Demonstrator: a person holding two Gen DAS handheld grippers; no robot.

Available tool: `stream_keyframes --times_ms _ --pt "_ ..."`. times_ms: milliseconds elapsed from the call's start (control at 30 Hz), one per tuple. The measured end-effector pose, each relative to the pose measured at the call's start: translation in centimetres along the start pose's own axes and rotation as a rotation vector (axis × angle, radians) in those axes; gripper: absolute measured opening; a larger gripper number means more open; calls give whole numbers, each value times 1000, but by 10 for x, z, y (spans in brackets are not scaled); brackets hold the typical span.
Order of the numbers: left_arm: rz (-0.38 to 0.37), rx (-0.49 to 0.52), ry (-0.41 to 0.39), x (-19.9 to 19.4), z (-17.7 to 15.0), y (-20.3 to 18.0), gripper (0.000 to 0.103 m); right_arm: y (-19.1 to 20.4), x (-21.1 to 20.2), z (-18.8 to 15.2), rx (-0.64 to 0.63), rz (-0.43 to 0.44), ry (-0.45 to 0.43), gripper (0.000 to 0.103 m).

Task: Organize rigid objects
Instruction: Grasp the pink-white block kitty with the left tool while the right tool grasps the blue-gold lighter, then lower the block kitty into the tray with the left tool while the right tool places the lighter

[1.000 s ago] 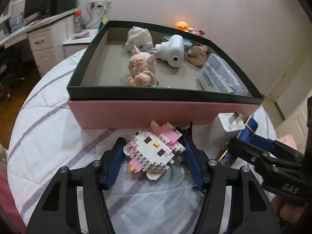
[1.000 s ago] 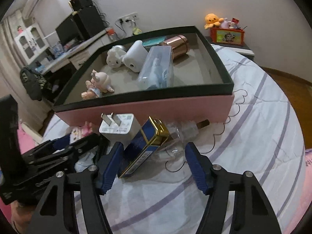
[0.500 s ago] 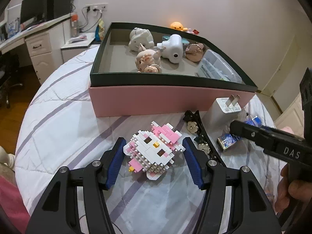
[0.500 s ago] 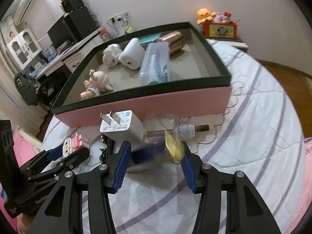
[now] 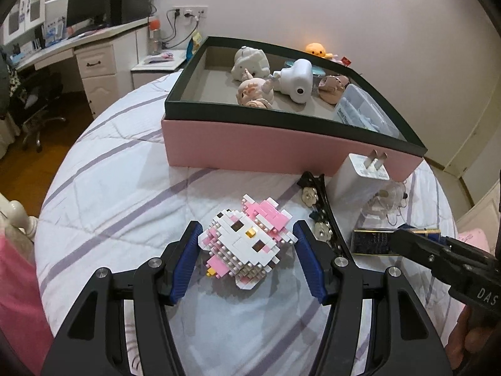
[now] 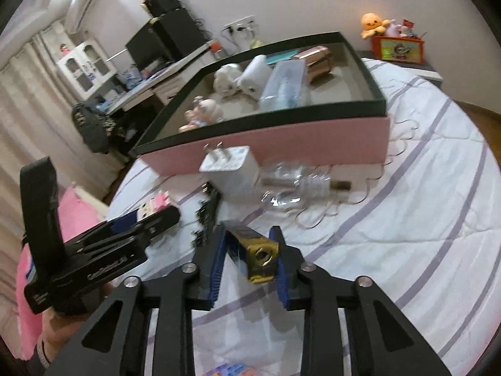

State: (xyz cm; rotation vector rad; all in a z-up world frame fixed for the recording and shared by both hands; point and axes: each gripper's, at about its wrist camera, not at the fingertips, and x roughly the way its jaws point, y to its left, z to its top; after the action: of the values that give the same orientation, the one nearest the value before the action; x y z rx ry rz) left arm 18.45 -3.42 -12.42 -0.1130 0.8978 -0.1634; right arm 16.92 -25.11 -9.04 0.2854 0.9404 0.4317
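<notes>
My left gripper (image 5: pixel 247 247) is shut on a pink and white brick-built cat figure (image 5: pixel 247 244) and holds it above the striped bedspread. My right gripper (image 6: pixel 250 250) is shut on a dark blue and gold box (image 6: pixel 253 253), lifted off the bed; it also shows in the left wrist view (image 5: pixel 375 241). The pink storage box with a dark green rim (image 5: pixel 281 153) stands behind, holding figurines, a white device and a clear case. A white plug charger (image 5: pixel 360 175) leans against its front wall.
A black hair clip with flowers (image 5: pixel 322 213) and a clear small bottle (image 6: pixel 300 181) with a thin wire lie on the bed before the box. A desk with monitor (image 5: pixel 94 9) stands far left. A toy shelf (image 6: pixel 394 44) stands at the back right.
Both grippers have pulled back from the box and risen. The right gripper has closed on the blue and gold box and lifted it. The left still holds the brick cat.
</notes>
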Motion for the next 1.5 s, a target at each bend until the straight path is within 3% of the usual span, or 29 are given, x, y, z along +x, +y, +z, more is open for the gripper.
stream_keyframes --times_ms 200,367,567,800,1033,1267,1500 --pt "12 8 -4 -12 -8 5 61 8 4 -2 -22 51 13 15" --pt "-8 44 -17 -26 -10 10 61 15 0 -17 -8 35 20 15" --pt "-30 88 -52 -46 -5 6 61 19 -27 -13 7 -8 -42 15" --pt "-28 117 -127 -72 26 -3 61 30 -62 32 -59 -55 -144 15" --pt "-7 143 -208 -78 89 -10 61 41 -72 98 -127 -100 -228 15" --pt "-7 143 -232 -53 146 -18 61 32 -50 146 -140 -146 -224 15" --pt "-11 132 -187 -6 171 -22 61 8 -7 168 -111 -185 -153 15"
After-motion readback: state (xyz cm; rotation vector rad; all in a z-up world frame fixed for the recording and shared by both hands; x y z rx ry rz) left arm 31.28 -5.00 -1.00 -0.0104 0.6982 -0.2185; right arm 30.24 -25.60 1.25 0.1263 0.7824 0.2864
